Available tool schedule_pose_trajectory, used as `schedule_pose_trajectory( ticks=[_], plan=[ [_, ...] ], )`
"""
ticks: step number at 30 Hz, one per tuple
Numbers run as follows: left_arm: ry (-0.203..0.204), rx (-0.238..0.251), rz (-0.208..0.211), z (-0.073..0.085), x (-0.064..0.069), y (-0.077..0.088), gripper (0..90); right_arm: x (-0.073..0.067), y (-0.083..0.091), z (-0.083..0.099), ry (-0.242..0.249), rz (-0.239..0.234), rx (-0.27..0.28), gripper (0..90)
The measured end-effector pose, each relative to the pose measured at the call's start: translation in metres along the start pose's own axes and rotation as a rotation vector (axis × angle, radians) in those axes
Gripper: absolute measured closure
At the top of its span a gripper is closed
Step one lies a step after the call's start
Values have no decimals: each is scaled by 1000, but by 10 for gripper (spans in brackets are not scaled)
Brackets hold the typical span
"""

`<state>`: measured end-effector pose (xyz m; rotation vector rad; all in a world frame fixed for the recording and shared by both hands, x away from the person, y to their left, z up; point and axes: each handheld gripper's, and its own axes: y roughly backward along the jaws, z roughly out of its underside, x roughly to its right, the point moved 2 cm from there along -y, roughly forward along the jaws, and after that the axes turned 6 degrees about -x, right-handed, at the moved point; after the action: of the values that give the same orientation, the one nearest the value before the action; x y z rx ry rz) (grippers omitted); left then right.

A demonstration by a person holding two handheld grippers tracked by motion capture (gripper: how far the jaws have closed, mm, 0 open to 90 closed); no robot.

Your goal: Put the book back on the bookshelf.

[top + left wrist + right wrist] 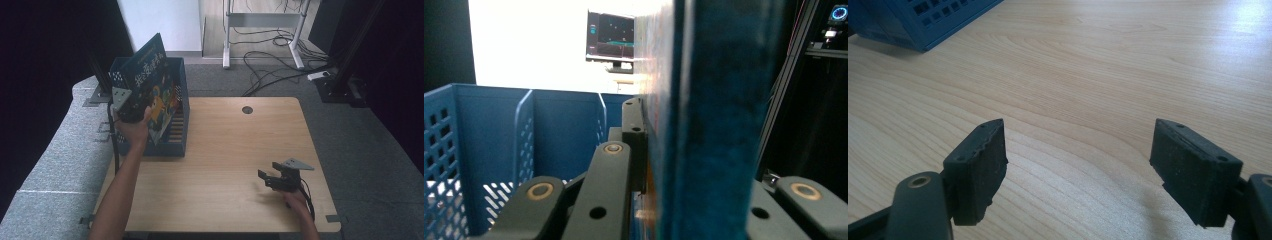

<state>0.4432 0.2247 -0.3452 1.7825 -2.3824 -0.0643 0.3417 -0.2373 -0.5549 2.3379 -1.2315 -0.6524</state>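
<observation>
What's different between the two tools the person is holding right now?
The left tool is clamped shut on a book, while the right tool stands open with nothing between its pads. The left tool is raised over the blue crate at the table's far left; the right tool sits low over the bare wooden table near its right front. Both are black, with a grey plate on top.

Large pale characters run across the book (150, 80) cover — too blurred to read.
</observation>
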Motion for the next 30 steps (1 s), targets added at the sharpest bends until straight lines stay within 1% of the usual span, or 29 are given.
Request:
schedule_pose_trajectory(
  ticks=[2,5,9,12,17,21,23,26,28,30],
  plan=[
    [-3,-4,-3,1,1,-4,825,0,0,0,0,-1,3,220],
    [-25,-26,-4,4,3,-11,824,0,0,0,-1,-1,2,220],
    [-33,-38,-3,8,6,-17,824,0,0,0,-1,-6,3,220],
    [-31,-21,-5,11,9,-21,824,-1,2,-1,-2,-14,8,220],
    [-19,-23,2,16,11,-26,824,-3,2,-2,5,-23,6,220],
    [-6,-21,-11,19,10,-30,824,-4,1,-2,9,-23,3,220],
    [-9,-23,-15,21,10,-33,823,-5,2,-2,7,-23,7,220],
    [0,-13,-14,24,12,-36,824,-4,2,-2,10,-18,9,220],
    [6,-15,-10,27,13,-38,823,-5,2,-2,12,-14,13,220],
    [2,-13,-21,30,15,-40,823,-5,3,-2,10,-16,12,220]
  ],
)
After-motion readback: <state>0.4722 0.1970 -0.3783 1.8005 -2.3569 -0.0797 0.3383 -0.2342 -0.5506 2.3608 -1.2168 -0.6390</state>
